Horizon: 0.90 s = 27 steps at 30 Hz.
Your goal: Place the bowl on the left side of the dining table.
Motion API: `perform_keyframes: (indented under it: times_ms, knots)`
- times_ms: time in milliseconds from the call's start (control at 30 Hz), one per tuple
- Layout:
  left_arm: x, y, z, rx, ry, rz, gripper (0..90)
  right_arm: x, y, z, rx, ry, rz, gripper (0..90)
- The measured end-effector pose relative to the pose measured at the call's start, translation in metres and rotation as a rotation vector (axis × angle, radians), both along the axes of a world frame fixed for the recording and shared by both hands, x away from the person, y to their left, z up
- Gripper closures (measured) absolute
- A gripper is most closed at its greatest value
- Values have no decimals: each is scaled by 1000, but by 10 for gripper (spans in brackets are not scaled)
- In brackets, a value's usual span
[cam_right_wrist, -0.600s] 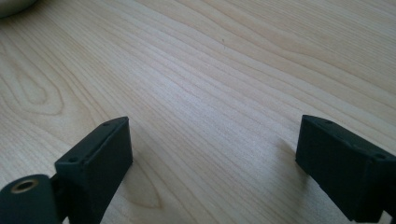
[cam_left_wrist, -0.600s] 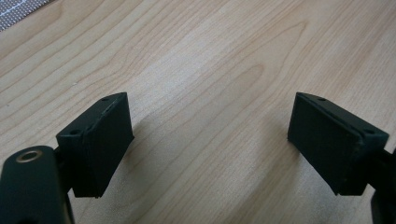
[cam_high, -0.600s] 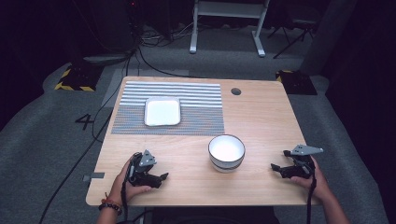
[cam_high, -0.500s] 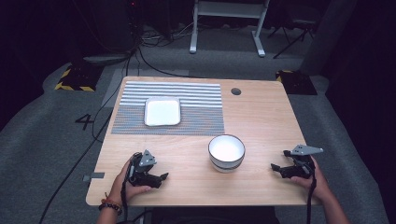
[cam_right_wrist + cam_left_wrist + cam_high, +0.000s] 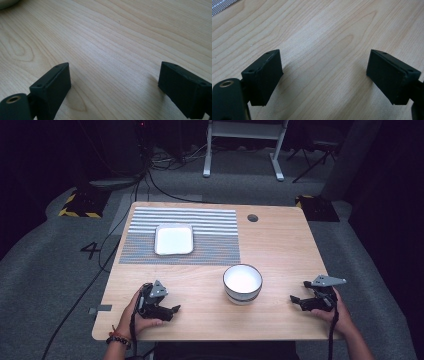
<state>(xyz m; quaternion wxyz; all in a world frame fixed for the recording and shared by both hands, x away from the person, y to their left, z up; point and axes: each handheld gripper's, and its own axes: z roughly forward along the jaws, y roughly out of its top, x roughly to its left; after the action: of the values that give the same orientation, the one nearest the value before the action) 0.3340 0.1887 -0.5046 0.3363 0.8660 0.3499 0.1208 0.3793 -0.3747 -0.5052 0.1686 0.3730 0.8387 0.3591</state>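
Both claws rest low on the bench near its bottom edge in the high view, and both stand wide open with nothing between the jaws: the left claw (image 5: 172,310) at lower left, the right claw (image 5: 296,300) at lower right. In each gripper view only bare wood lies between the black pads.

The bowl (image 5: 242,283) is the thing nearest them, white, upright, a little right of centre and below the striped mat (image 5: 210,232). It sits well apart from the left claw and nearer the right one, which points toward it. The plate (image 5: 173,239) lies on the mat at upper left of the bench, apart from everything else.

The likely trouble is the bowl itself. It is round and smooth-walled, so a claw closing on the rim off-centre could tip it or let it slip out. A claw coming in level across the wood could shove it sideways instead of gripping it. If both claws go for it at once, they could knock together over it.

Room is good. The wood between each claw and the bowl is open, and so is the right half of the bench up to the small dark hole (image 5: 252,218). The tight spots are the bench's bottom edge (image 5: 210,338), just behind both hands, and the right edge close beside the right claw.
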Motion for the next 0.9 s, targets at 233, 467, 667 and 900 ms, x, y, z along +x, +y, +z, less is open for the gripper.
perform_keyframes:
  times_ms: [233,467,667,900]
  knots:
    - [-1,0,1,7,-1,6,147,1,0,0,0,-2,4,110]
    - [0,0,2,11,10,-4,158,1,0,0,0,-2,5,110]
    - [-1,-2,4,10,-3,-11,165,1,0,0,0,-2,4,110]
    - [-1,-4,7,7,-7,-17,163,1,0,0,0,-3,6,110]
